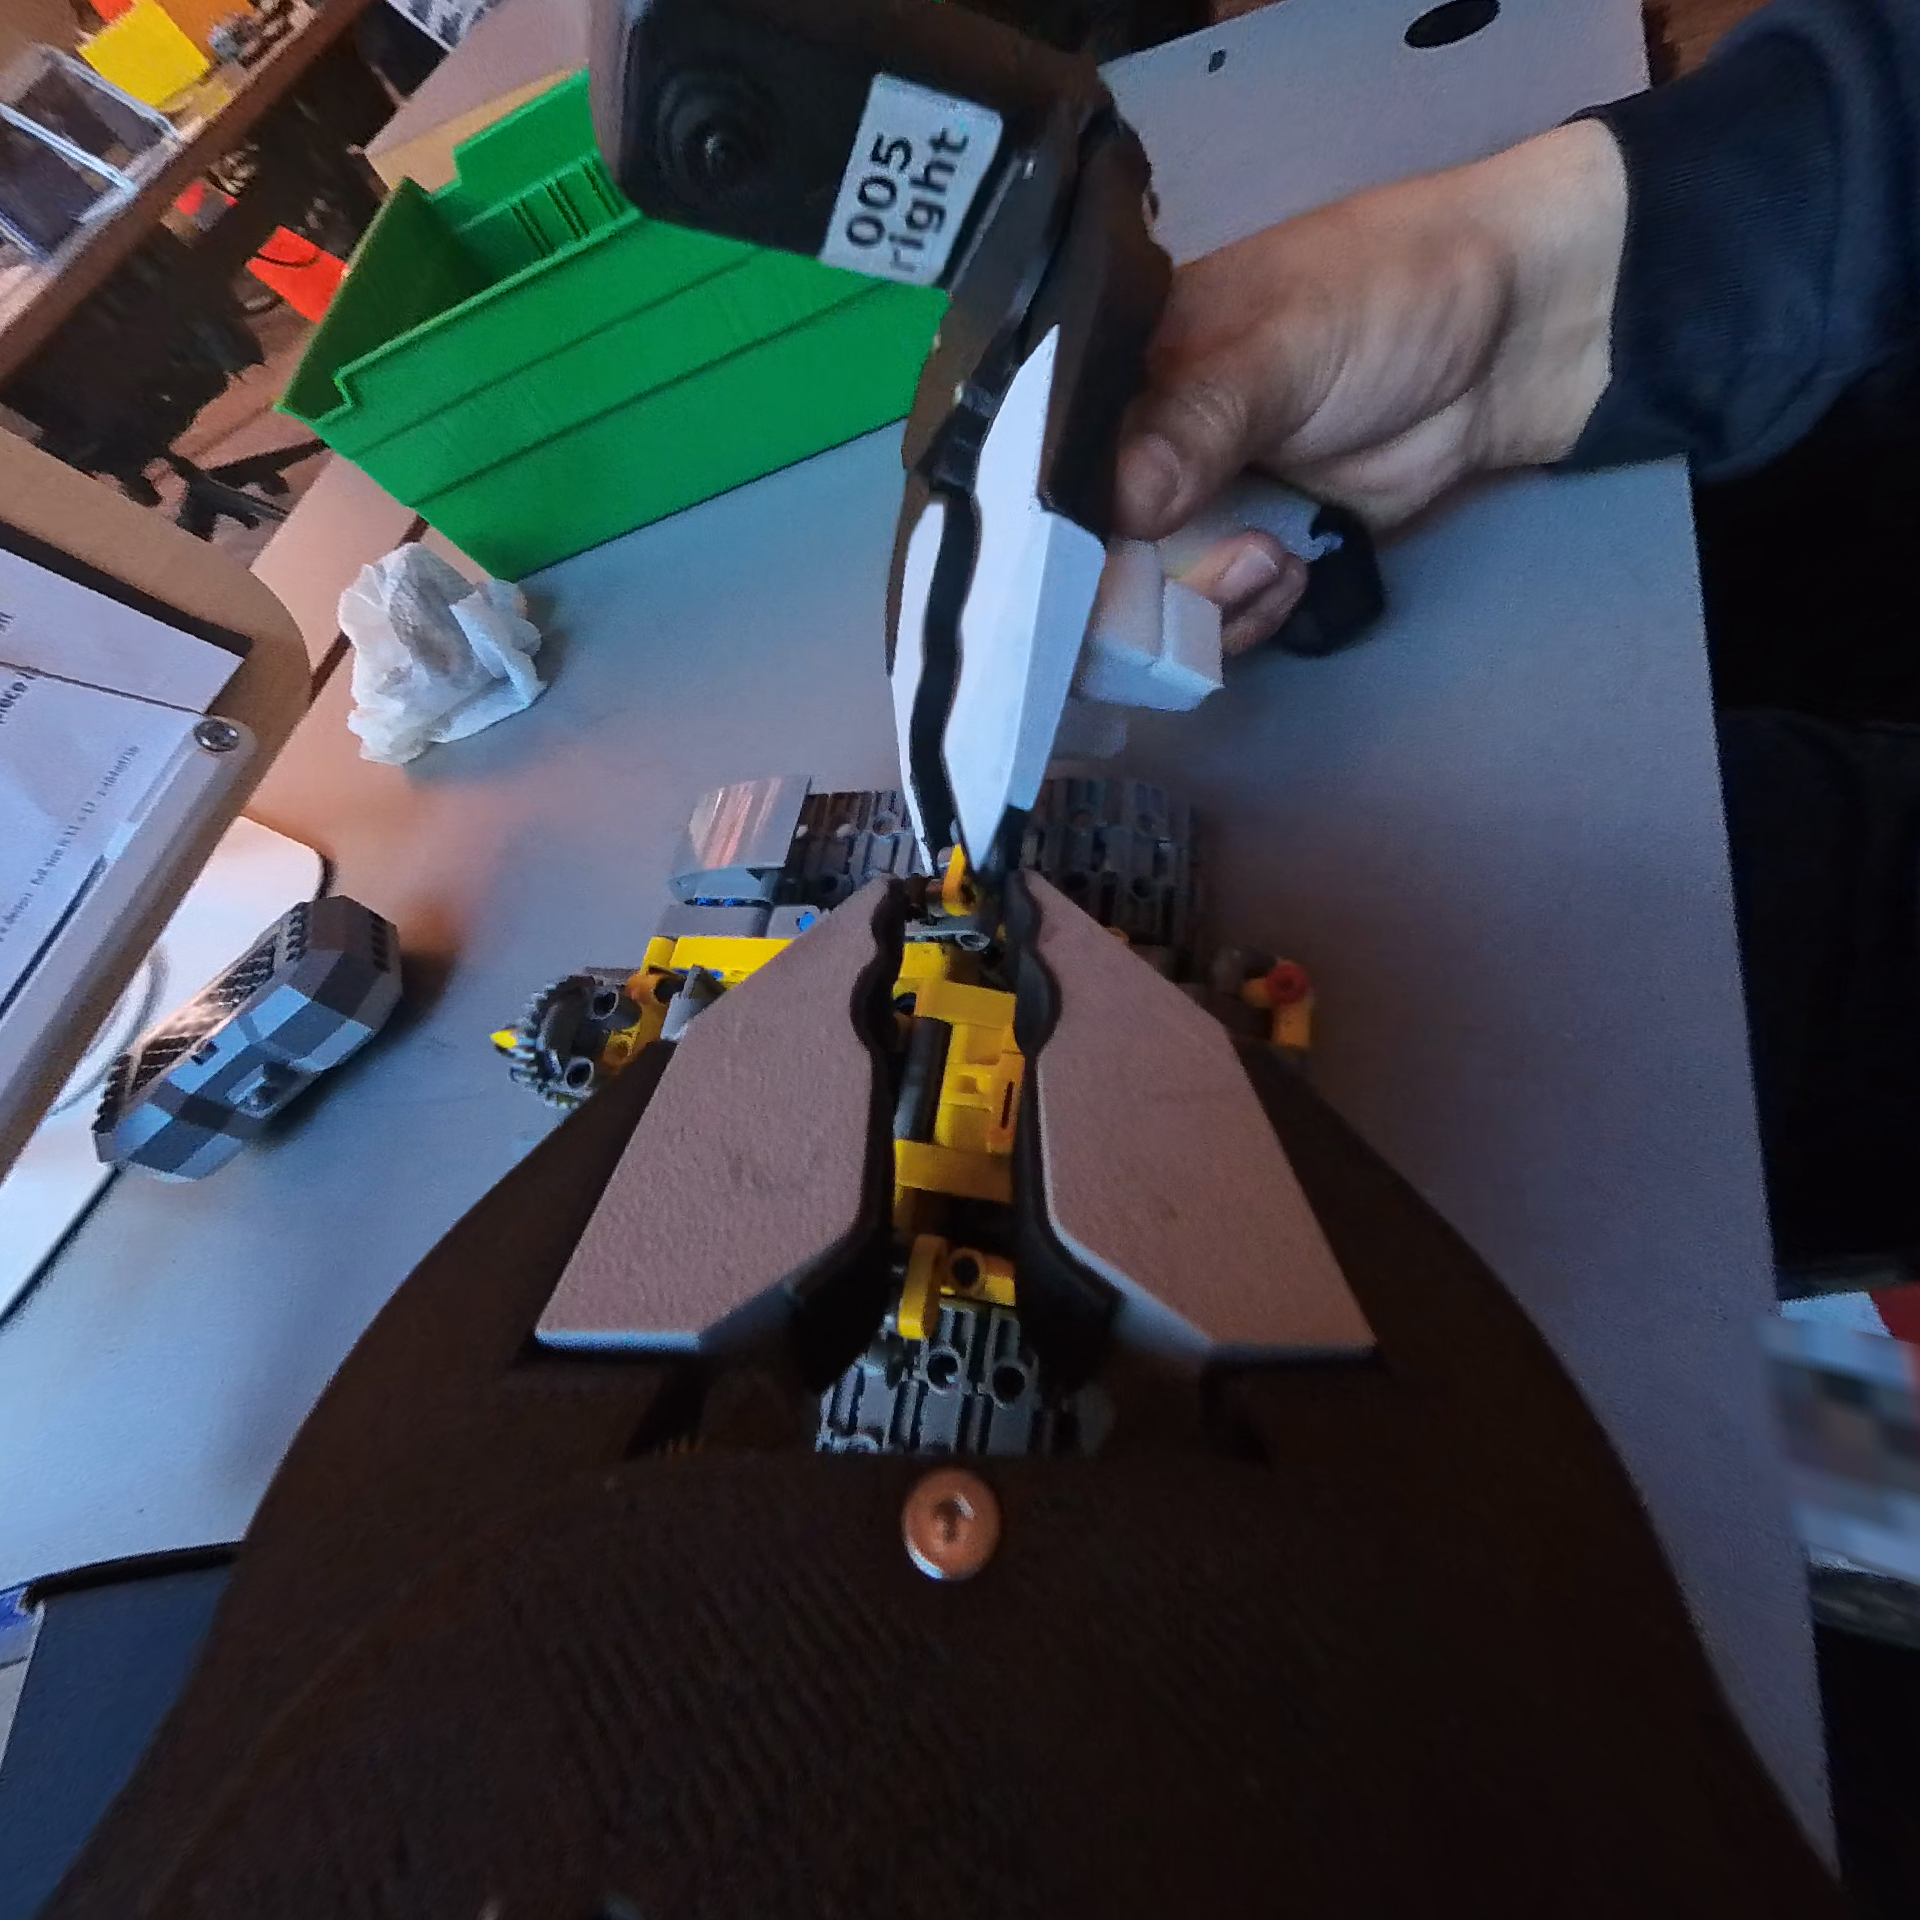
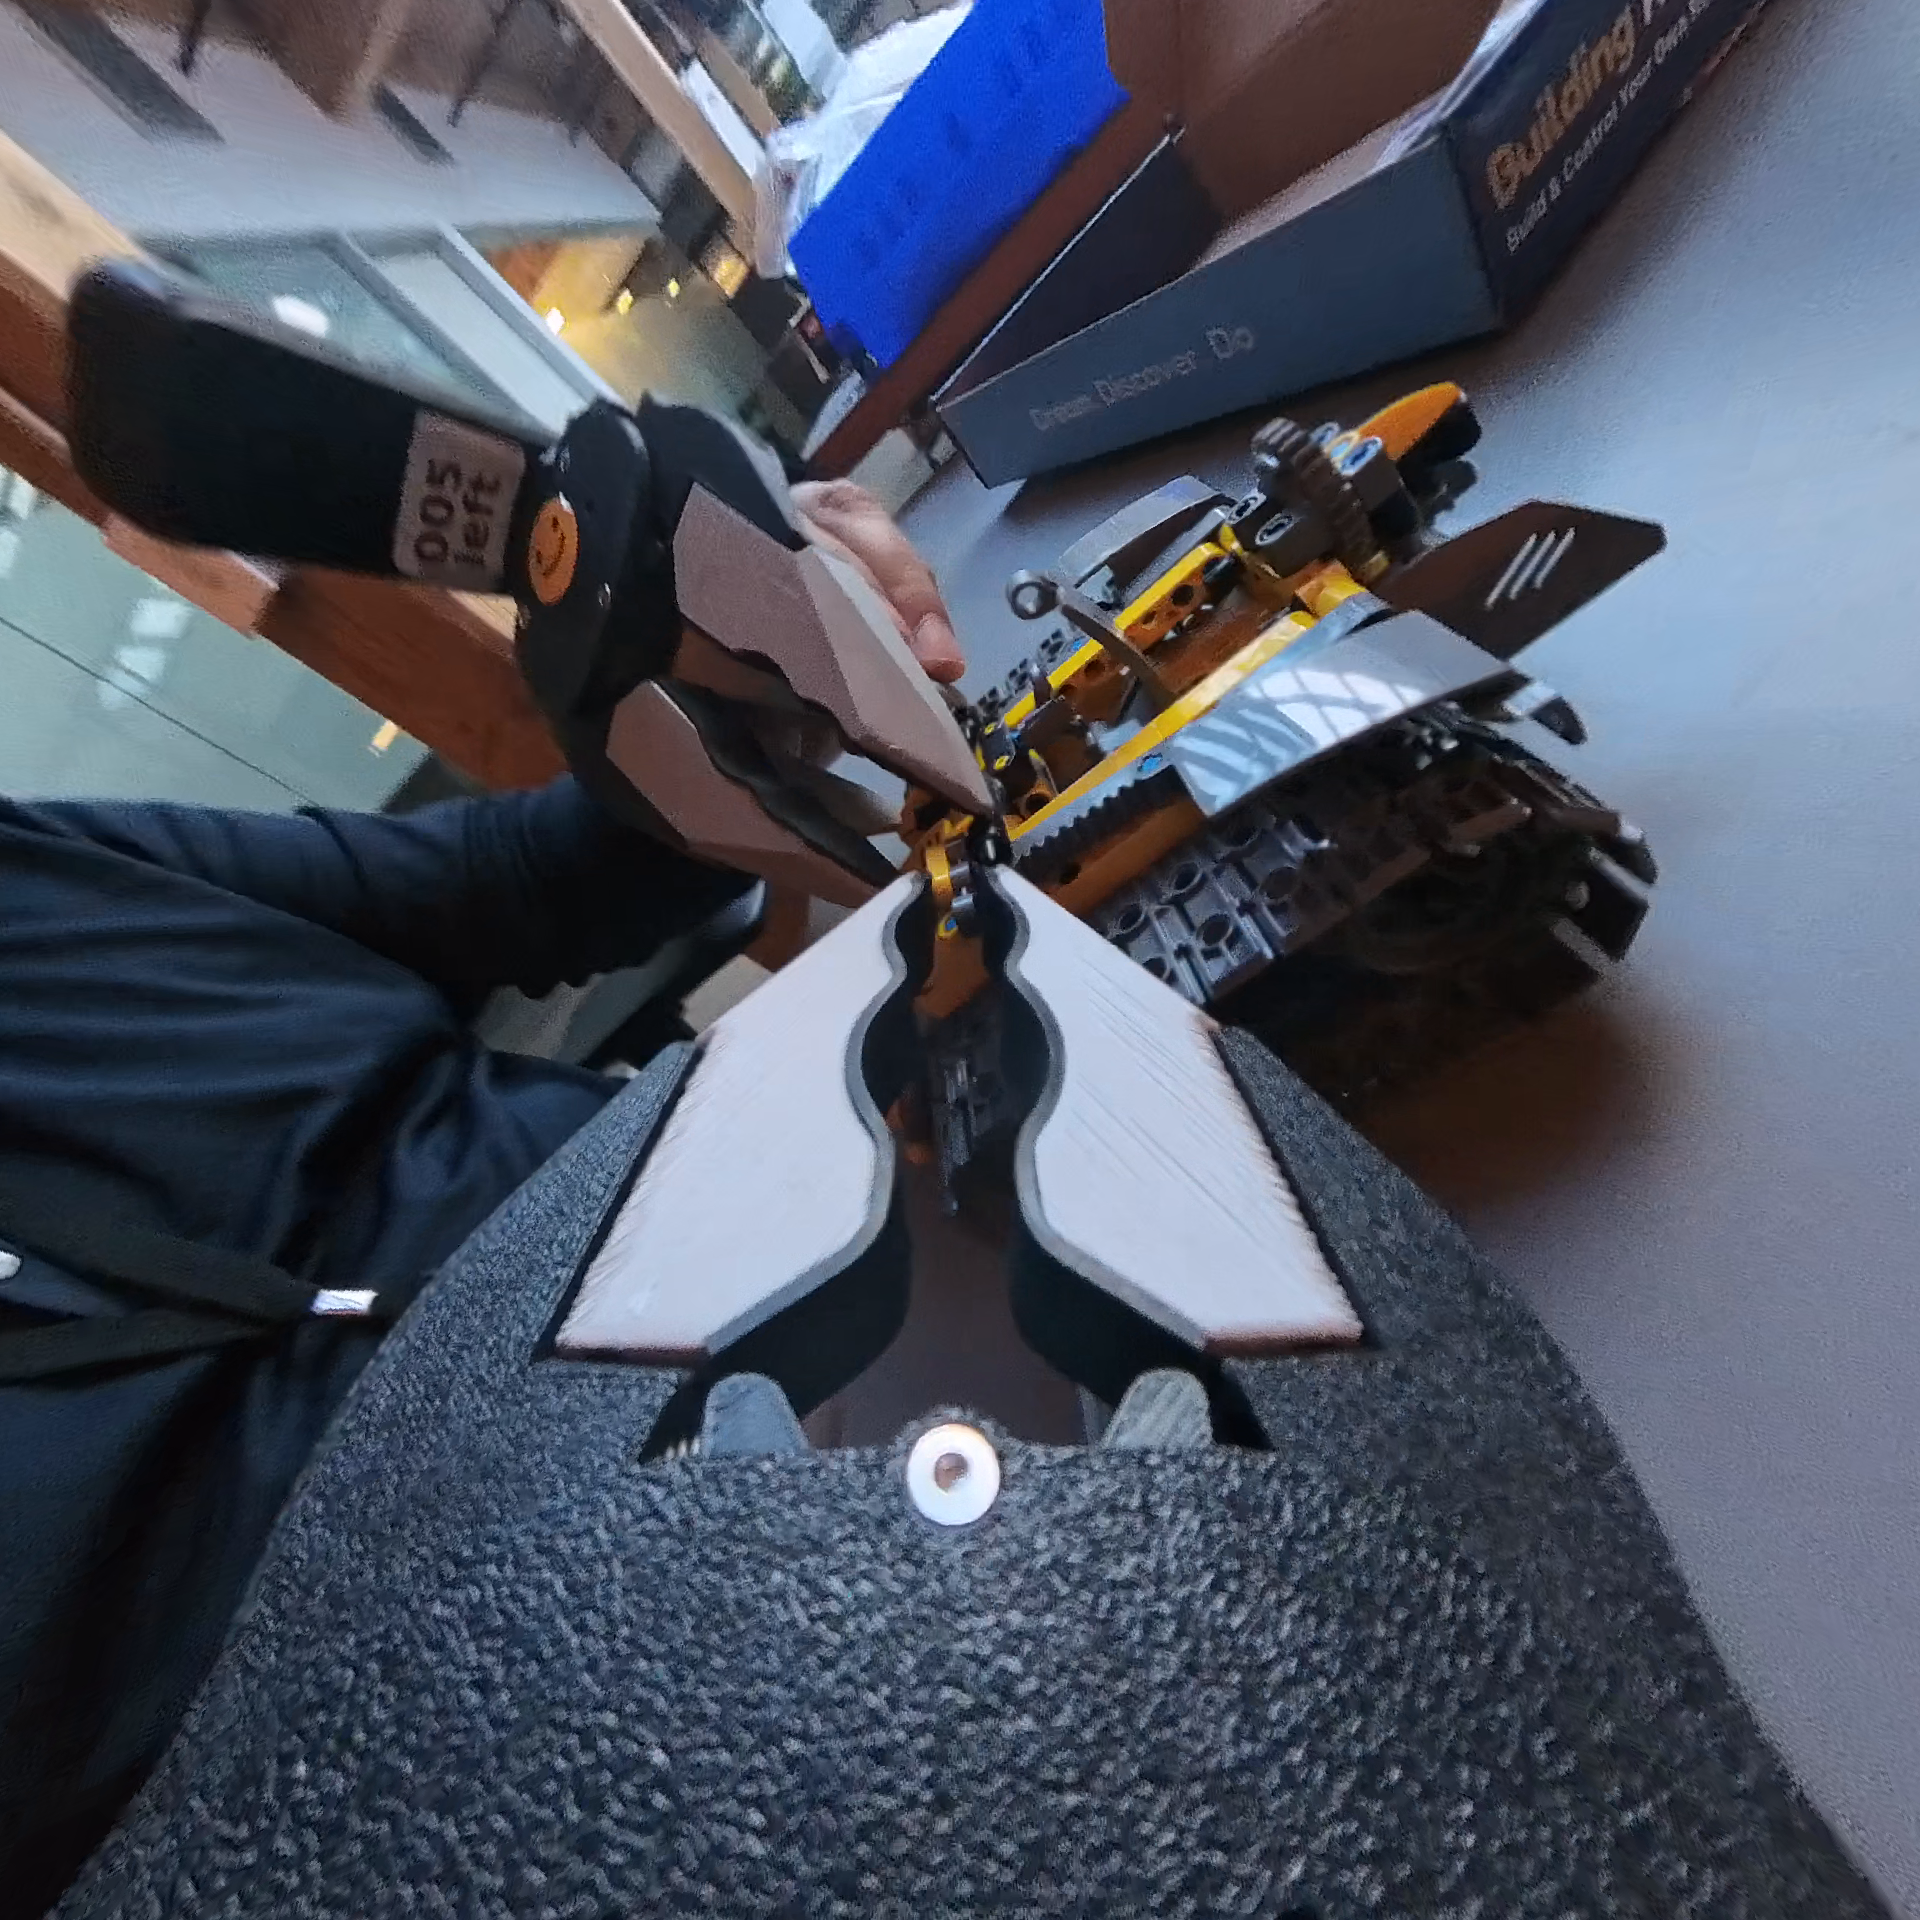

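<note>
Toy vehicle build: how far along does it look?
Mostly built: the toy vehicle has tracks, grey panels and gears on. In hand: both the left hand-held gripper and right hand-held gripper pinch its yellow frame. Left: a loose grey piece lies apart.

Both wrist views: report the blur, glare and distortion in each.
Left wrist view: fisheye bends the table edges; orange glow tints the left side; green bin and far shelves soft; model between the left gripper fingers sharp. Right wrist view: background room smeared, left gripper slightly blurred; window glare on the model's grey panel; box stretched by the lens.
</note>
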The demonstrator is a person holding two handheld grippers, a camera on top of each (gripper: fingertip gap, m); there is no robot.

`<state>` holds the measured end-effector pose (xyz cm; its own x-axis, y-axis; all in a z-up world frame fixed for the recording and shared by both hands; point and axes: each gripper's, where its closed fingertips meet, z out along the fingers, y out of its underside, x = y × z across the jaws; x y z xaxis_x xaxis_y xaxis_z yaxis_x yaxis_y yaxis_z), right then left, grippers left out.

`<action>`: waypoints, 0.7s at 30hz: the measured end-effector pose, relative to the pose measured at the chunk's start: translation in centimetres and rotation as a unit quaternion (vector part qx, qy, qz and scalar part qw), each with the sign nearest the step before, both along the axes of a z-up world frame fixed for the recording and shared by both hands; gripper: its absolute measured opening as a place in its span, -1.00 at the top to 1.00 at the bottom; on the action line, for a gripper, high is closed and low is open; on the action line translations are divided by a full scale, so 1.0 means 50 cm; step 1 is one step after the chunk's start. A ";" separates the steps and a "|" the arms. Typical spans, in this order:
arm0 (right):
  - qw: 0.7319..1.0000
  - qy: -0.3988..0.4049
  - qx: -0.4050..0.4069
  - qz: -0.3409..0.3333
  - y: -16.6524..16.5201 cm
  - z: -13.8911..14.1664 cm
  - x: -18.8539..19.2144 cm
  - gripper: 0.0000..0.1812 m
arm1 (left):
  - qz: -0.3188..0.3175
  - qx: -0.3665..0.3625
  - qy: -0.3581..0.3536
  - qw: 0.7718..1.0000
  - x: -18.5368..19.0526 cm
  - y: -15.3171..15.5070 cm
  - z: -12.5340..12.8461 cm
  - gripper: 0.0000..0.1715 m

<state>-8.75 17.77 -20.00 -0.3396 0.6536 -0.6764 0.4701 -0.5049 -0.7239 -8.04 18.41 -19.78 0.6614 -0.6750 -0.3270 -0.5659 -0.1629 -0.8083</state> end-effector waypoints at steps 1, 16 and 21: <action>1.000 0.000 -0.019 -0.001 0.001 0.002 -0.001 0.93 | -0.004 0.014 0.004 1.000 0.004 -0.003 0.002 0.88; 0.998 0.034 -0.004 -0.056 0.033 0.019 -0.006 0.92 | 0.074 -0.032 -0.054 0.995 -0.049 -0.015 0.028 1.00; 0.992 0.023 0.104 -0.063 0.029 0.005 -0.005 0.92 | 0.138 -0.122 -0.088 0.979 -0.132 -0.026 0.011 0.66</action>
<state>-9.01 19.22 -19.77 -0.2732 0.8170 -0.5077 0.3770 -0.3946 -0.8379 -14.66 17.11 -19.22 0.8609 -0.5070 -0.0428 -0.3286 -0.4898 -0.8075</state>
